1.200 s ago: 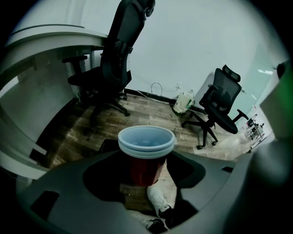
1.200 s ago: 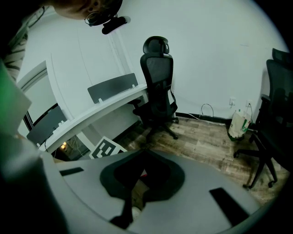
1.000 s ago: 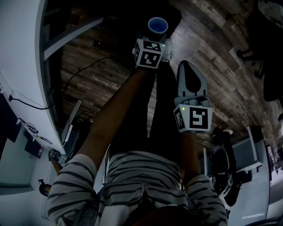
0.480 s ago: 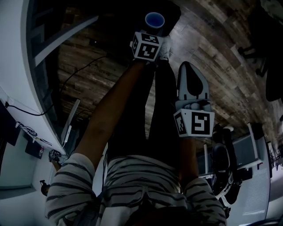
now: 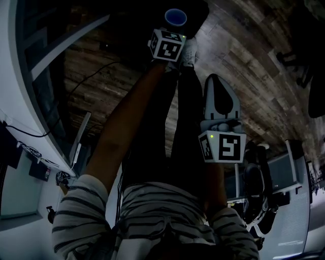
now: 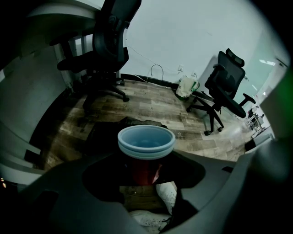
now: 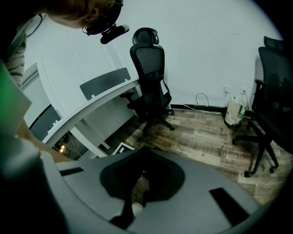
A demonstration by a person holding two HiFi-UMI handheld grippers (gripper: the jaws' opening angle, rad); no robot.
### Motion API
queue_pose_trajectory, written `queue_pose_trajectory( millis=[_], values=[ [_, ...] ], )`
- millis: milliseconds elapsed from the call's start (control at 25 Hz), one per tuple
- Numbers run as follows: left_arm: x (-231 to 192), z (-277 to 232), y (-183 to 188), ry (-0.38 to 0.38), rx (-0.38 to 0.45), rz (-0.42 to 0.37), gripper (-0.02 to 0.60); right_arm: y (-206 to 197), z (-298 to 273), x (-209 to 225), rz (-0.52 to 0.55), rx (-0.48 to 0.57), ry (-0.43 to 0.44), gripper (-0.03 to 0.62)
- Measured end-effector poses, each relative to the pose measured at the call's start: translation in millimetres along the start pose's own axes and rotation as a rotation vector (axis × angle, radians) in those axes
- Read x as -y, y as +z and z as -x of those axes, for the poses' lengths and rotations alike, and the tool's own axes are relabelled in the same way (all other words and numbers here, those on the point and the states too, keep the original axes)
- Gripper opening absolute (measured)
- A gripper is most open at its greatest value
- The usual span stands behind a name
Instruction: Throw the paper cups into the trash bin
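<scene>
Stacked paper cups [image 6: 146, 151], red outside with pale blue rims and insides, stand upright between the jaws of my left gripper [image 6: 145, 170], which is shut on them. In the head view the cups [image 5: 175, 17] sit at the top, just past the left gripper [image 5: 174, 29], over a black shape [image 5: 195, 9] on the wood floor; whether that is the trash bin is unclear. My right gripper [image 5: 219, 86] hangs lower at the right, jaws shut with nothing held. In the right gripper view, the right gripper [image 7: 145, 151] frames only floor and a shoe.
Black office chairs [image 6: 226, 84] [image 7: 150, 82] stand on the wood floor [image 6: 155, 103]. A curved white desk [image 7: 82, 114] runs along the left. A bag [image 7: 234, 112] and cables lie by the far wall. The person's white shoe [image 5: 189, 51] is beside the left gripper.
The left gripper has carried the cups a little farther forward, up in the head view, over the black shape. The right gripper has stayed nearly where it was.
</scene>
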State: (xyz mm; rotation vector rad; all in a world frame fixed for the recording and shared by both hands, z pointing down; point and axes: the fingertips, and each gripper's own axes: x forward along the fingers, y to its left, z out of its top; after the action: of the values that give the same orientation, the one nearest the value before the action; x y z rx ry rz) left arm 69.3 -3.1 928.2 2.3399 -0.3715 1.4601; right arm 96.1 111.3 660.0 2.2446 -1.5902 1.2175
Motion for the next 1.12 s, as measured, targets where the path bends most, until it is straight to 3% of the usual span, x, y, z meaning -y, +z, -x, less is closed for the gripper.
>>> queue_pose_trajectory(
  millis=[600, 1120],
  values=[
    [-11.2, -32.6, -20.4, 0.005, -0.069, -0.006, 0.301, -14.0, -1.3, 10.9, -0.015, -0.026, -0.024, 0.009],
    [-17.3, -37.4, -10.0, 0.003, -0.080, 0.019, 0.302, -18.3, -4.9, 14.2, -0.028, -0.036, -0.027, 0.009]
  ],
)
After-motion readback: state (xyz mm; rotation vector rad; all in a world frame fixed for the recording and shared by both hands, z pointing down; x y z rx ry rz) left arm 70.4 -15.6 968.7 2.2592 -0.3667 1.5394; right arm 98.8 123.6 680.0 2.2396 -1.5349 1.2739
